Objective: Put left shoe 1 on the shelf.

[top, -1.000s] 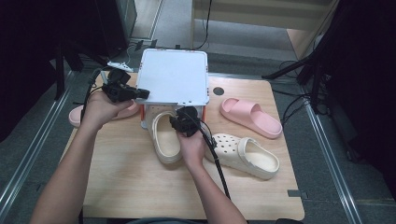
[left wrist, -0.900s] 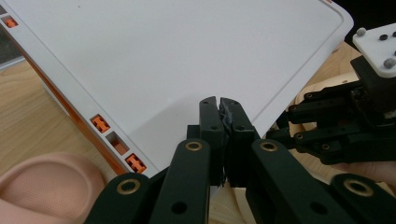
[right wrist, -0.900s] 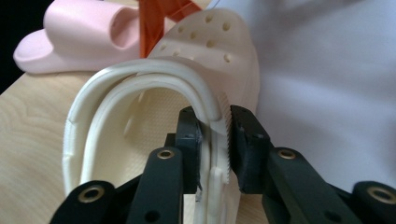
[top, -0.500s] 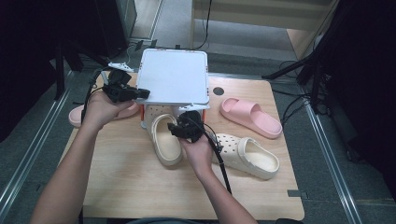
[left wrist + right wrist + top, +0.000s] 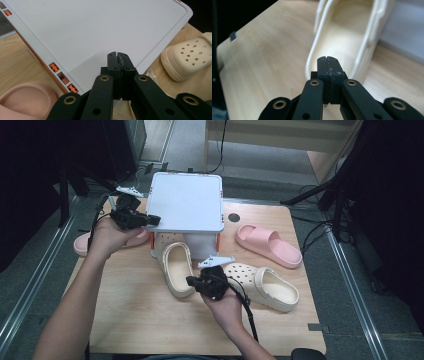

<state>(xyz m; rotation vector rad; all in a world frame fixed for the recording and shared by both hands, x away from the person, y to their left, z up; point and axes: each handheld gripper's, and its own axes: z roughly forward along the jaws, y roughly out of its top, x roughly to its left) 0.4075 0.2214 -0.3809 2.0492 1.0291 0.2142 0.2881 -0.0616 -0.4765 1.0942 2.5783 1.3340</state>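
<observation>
A cream clog (image 5: 177,270) lies on the wooden table (image 5: 130,315), its toe tucked under a white lidded box (image 5: 186,202). My right gripper (image 5: 191,280) hovers beside that clog's heel (image 5: 347,45), pointing left. Its jaws have just closed and are shut with nothing between them (image 5: 328,59). A second cream clog (image 5: 265,287) lies to its right. My left gripper (image 5: 155,220) is shut and empty at the box's left edge. In the left gripper view its tips (image 5: 117,54) are over the white lid (image 5: 100,27).
A pink slide (image 5: 267,245) lies at the right of the table. Another pink slide (image 5: 82,244) sits at the left edge under my left hand. Dark stands and cables surround the table, and a black cable trails from the right gripper toward the near edge.
My right gripper has drawn back from the box toward the near edge, along the cream clog to its heel. The left hand has stayed put.
</observation>
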